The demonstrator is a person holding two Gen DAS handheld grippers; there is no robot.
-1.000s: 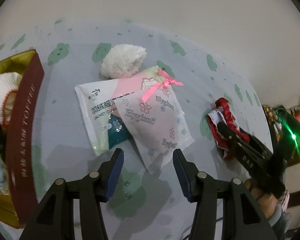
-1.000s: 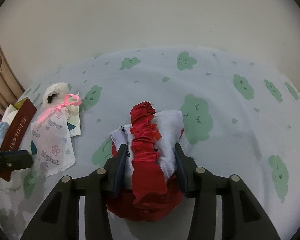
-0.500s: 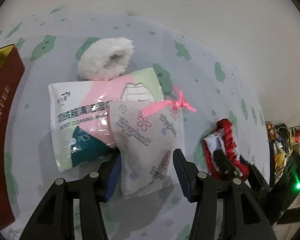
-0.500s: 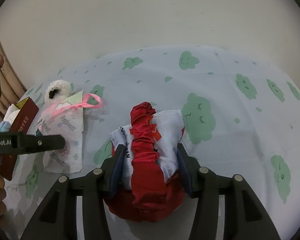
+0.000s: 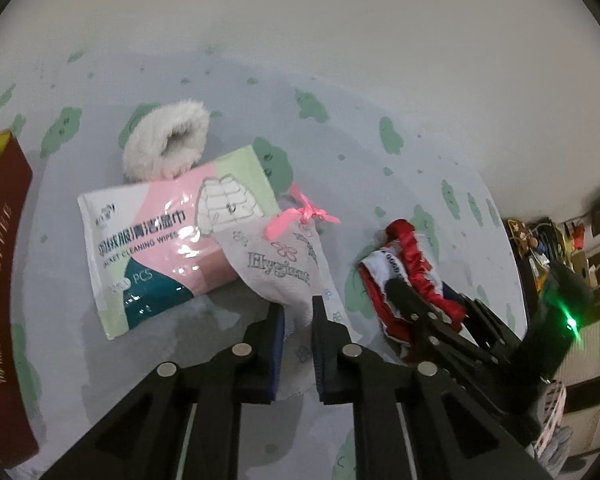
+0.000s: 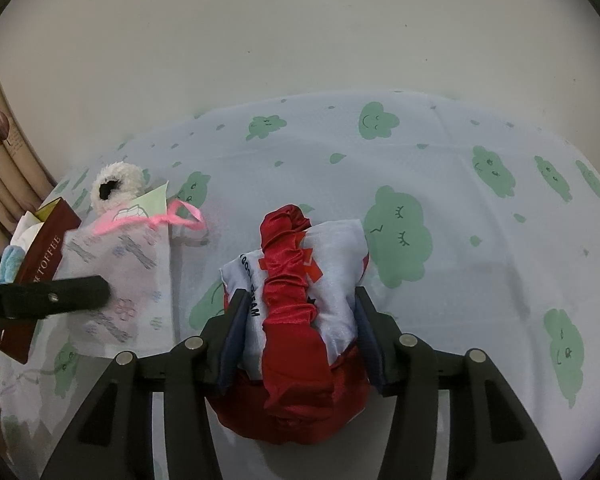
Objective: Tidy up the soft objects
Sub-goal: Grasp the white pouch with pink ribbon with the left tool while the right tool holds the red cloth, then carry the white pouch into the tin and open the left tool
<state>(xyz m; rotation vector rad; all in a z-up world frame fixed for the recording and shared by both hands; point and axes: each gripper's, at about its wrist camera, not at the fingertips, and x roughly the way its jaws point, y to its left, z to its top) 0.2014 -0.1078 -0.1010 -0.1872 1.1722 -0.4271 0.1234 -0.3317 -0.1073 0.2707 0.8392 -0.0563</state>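
My left gripper (image 5: 298, 312) is shut on the lower corner of a white "Hygiene" pouch (image 5: 284, 268) tied with a pink ribbon (image 5: 300, 216); the pouch lies partly over a pink and green wipes pack (image 5: 160, 236). A fluffy white sock (image 5: 166, 146) sits behind the pack. My right gripper (image 6: 298, 316) is shut on a red and white fabric bundle (image 6: 296, 280) resting on the cloud-print cloth. In the right wrist view the pouch (image 6: 120, 264) is at left, held by the left gripper (image 6: 96, 292).
A dark red "Toffee" box (image 5: 0, 280) holding soft items stands at the left edge; it also shows in the right wrist view (image 6: 40, 260). The cloud-print tablecloth (image 6: 460, 220) covers the table. A pale wall is behind. Clutter lies beyond the table's right edge (image 5: 548, 248).
My left gripper moved forward and closed on the pouch's lower corner, lifting and shifting it. The right gripper stayed shut on the red and white bundle.
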